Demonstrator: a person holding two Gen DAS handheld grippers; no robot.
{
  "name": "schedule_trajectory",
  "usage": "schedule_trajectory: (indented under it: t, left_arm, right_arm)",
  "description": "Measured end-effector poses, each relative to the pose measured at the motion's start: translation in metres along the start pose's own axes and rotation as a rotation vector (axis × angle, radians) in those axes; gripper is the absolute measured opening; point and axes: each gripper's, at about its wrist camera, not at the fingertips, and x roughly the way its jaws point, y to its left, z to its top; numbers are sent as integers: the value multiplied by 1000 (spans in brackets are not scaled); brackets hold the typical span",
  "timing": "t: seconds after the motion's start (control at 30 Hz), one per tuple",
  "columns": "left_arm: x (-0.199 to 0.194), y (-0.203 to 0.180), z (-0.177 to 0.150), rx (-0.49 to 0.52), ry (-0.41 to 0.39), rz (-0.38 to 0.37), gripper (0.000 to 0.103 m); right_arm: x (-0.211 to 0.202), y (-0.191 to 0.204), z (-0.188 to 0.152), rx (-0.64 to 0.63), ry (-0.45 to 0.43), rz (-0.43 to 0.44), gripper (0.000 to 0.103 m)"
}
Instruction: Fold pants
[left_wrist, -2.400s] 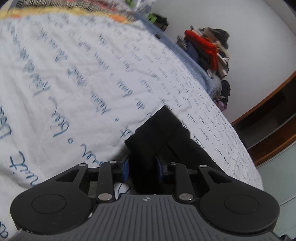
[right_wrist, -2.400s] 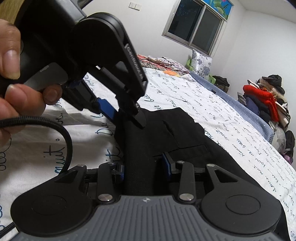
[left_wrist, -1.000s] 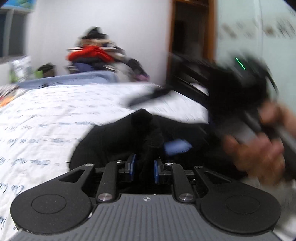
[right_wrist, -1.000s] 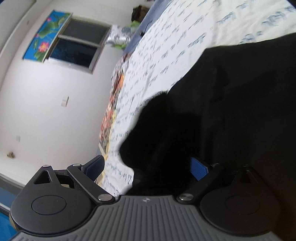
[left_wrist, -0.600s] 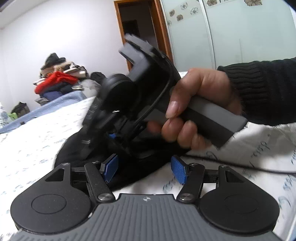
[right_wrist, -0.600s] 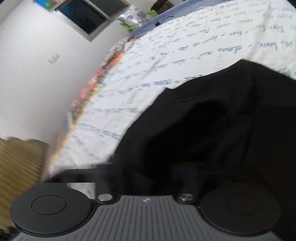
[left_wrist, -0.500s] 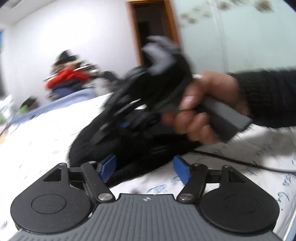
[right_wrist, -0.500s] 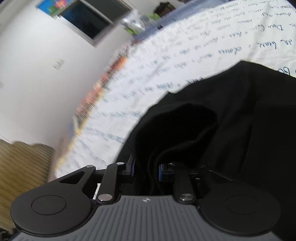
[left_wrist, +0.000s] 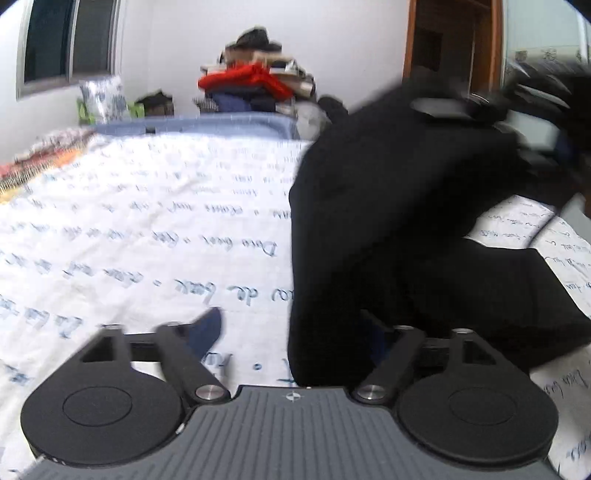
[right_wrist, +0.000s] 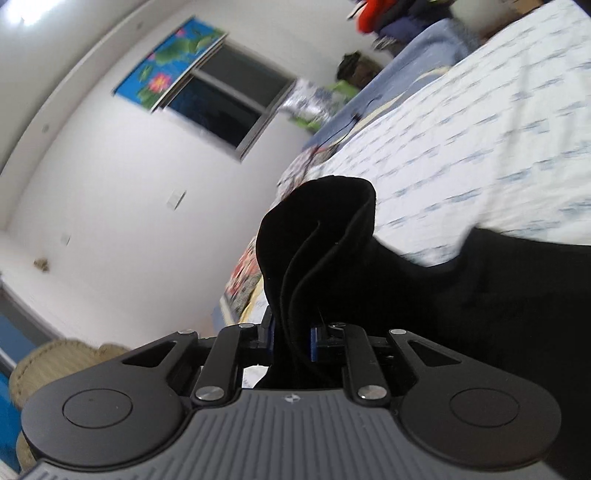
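Note:
The black pants (left_wrist: 406, 229) are partly lifted off the white bed cover with blue writing (left_wrist: 147, 229). In the left wrist view my left gripper (left_wrist: 295, 332) is open; its left blue pad (left_wrist: 207, 328) shows over the cover and the right finger is hidden under black cloth. The right gripper is a dark blur at the upper right (left_wrist: 535, 110), holding the raised cloth. In the right wrist view my right gripper (right_wrist: 291, 339) is shut on a bunched fold of the pants (right_wrist: 317, 236), held up above the bed (right_wrist: 480, 129).
A pile of clothes with a red item (left_wrist: 251, 81) stands beyond the bed's far blue edge (left_wrist: 192, 123). A window (right_wrist: 221, 110) and a wooden door frame (left_wrist: 410, 48) are on the walls. A woven basket (right_wrist: 48, 365) sits low at left.
My right gripper has closed on a fold of the pants and lifted it off the bed. My left gripper let go and stays open, now lower beside the hanging cloth.

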Motion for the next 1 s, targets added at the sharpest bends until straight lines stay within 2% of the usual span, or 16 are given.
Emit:
schedule_trajectory:
  t: [0.03,0.07,0.17,0.23,0.33,0.4,0.47,0.5,0.53,0.57,0.6,0.67,0.73,0.83,0.93,1.0]
  left_arm:
    - [3,2,-2,-4,19,-1,53]
    - [9,5,-6,-3,42,2,45]
    - [7,10,-19,18,16,1,41]
    - [3,7,-23,33,16,-1,37]
    - [4,-4,-28,57,11,18,37]
    - [13,-7,-28,64,11,24,38]
    - [11,-10,-30,71,11,24,45]
    - [16,-18,-26,74,13,24,45]
    - [18,-18,-24,73,12,31,48]
    - [17,-17,-25,68,11,42,54]
    - [17,-16,-25,54,11,54,57]
    - [16,-10,-23,9,13,64,67]
    - [10,-11,-21,8,4,69,66]
    - [-2,-30,-18,117,-33,76,56]
    - [-5,-51,-21,217,-71,51,56]
    - [-4,-61,-24,261,-88,27,52]
  right_arm:
    - [-7,-12,-1,31,-19,-16,15]
    - [-14,-26,-4,67,-35,-37,15]
    - [-29,-78,-17,175,-35,-136,15]
    - [-22,-109,-29,250,12,-188,15]
    - [-21,-126,-37,321,-21,-139,17]
    - [-18,-122,-35,317,-20,-134,29]
    - [-10,-115,-30,299,-17,-121,44]
    - [-8,-112,-29,278,-10,-127,46]
    - [-4,-105,-29,251,-4,-139,43]
    - [-5,-103,-31,225,3,-153,28]
    - [-4,-102,-31,201,10,-167,19]
    - [-14,-99,-35,170,2,-155,16]
    - [-24,-93,-34,136,-7,-130,15]
    - [-42,-80,-28,104,-41,-89,15]
    - [-77,-73,-22,78,-99,-66,15]
    - [-97,-82,-19,78,-114,-96,15]
